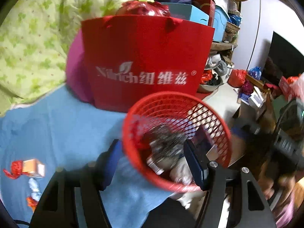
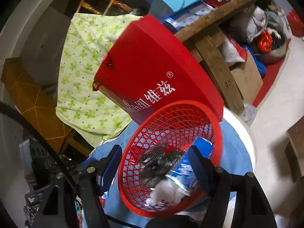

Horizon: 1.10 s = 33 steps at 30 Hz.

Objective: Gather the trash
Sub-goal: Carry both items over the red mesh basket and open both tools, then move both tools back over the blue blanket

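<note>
A blue cloth (image 1: 62,125) covers the surface in a cluttered room, and on it stands a red mesh basket (image 1: 176,140), the landmark here. The left gripper (image 1: 152,163) has its jaws spread, one finger outside the basket's wall and the other inside over the trash, neither clearly pressing the rim. The right gripper (image 2: 153,165) straddles the basket wall the same way, jaws spread, nothing pinched. Inside the basket lie a crumpled dark foil wrapper (image 2: 157,163), a blue packet (image 2: 201,148) and white tissue (image 2: 167,190), all blurred. Just behind the basket, touching its rim, stands a red paper bag (image 1: 144,57) with white lettering; a green flowered quilt (image 1: 32,38) lies beyond it. Well to the basket's left on the cloth sit a small orange box (image 1: 34,168) beside a red wrapper (image 1: 13,169). Shelves of boxes behind the bag are hard to make out; a hand on the right gripper at the left view's edge is smeared.
</note>
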### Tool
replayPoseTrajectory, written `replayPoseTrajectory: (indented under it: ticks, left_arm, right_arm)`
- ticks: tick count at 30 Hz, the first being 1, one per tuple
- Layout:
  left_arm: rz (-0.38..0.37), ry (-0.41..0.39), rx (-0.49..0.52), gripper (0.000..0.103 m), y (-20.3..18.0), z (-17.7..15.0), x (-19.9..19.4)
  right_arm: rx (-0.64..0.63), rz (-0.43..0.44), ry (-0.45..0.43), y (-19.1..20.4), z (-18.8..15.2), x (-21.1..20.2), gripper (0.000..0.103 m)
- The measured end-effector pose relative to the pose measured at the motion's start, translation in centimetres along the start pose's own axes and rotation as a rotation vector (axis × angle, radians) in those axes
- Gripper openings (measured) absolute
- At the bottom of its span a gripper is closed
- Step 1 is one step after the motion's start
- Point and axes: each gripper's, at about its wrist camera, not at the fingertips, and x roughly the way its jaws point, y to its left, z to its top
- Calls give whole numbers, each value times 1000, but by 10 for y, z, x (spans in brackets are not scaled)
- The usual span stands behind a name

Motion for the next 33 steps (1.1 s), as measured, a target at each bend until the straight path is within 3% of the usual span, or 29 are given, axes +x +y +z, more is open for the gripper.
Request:
replayPoseTrajectory:
  ticks: [5,8,12,16,21,33]
  left_arm:
    - [92,5,-17,73,36,-53,-33]
    - [167,21,-64,73,69,-96,-56]
    - [303,36,-177,73,121,-154,-91]
    - [401,23,-302,73,168,-194,-122]
    - [465,-10,-408,73,213,-217,-145]
    - [520,7,-492,73,306,-241,-151]
  right_arm:
    - [-52,46,-5,25,-4,-11,75]
    - [-146,99,-5,62,-11,-14,75]
    - [-260,189,20,115,-28,-8,75]
    - [-348,241,108,164,-55,21,75]
    - [-418,267,234,206,-91,62,75]
    - [-559,243,466,274,-143,191,75]
